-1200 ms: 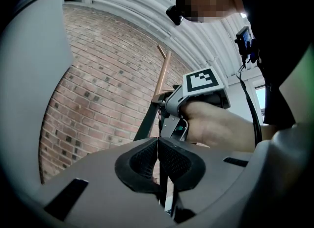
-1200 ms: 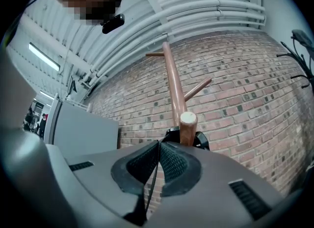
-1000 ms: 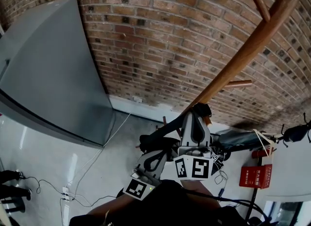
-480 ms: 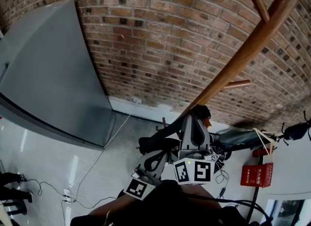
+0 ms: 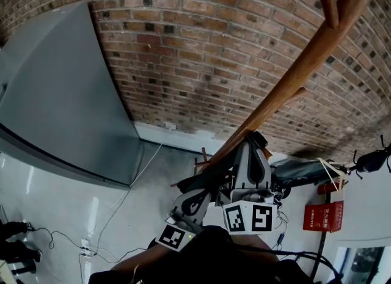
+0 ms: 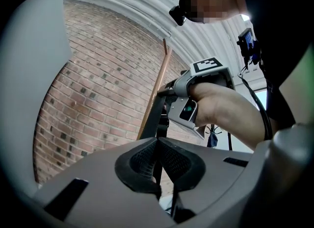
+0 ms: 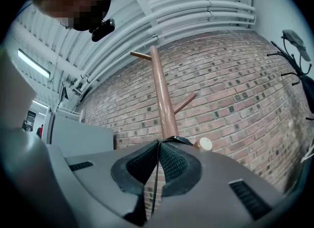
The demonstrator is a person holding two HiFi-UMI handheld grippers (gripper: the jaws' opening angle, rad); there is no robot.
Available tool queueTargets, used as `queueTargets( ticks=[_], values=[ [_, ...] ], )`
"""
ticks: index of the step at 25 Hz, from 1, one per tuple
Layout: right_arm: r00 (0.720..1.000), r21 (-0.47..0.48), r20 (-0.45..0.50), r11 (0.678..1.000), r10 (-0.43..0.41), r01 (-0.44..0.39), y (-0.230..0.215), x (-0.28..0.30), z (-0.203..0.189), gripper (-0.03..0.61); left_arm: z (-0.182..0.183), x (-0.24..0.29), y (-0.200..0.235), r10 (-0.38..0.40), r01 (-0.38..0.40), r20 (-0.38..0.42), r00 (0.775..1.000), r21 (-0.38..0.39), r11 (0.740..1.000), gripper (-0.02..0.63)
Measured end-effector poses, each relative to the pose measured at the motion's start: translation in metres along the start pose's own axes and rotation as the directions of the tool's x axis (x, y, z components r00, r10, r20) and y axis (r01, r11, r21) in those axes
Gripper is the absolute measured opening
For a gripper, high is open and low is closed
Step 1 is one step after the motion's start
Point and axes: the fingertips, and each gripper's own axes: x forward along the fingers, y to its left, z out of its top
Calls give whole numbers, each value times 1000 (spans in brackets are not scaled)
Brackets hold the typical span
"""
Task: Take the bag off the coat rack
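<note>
The wooden coat rack (image 5: 287,84) slants across the brick wall, with short pegs off its pole. The bag's black strap (image 5: 204,179) runs from the rack down towards me. The bag's body is hidden beneath the grippers. My right gripper (image 5: 247,141) is against the pole, shut on the thin strap (image 7: 179,139) right beside a peg end (image 7: 204,144). My left gripper (image 5: 201,186) sits lower and to the left, shut on the same strap (image 6: 156,116). In the left gripper view the strap rises to the right gripper (image 6: 167,93).
A large grey cabinet (image 5: 55,105) stands at the left against the brick wall (image 5: 201,50). White cables (image 5: 110,215) and a power strip (image 5: 85,249) lie on the floor. At the right are a red box (image 5: 322,215) and a black stand (image 5: 372,163).
The right gripper has edged slightly up along the pole with the strap, and its marker cube has shifted right. The left gripper has stayed in place.
</note>
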Motion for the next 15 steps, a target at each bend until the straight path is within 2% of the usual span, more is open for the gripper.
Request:
queueTargets(
  ticks=[6,15],
  values=[
    [999,-27,44,1000,14,-13,-2,-1,15,20,0,2,-3,-5,5,-1,1000,-2,1000,18],
    [997,-15,73,999,35,-34,-8,-3,26,20,5,-1,-4,3,-3,17,1000,11,1000,18]
  ],
)
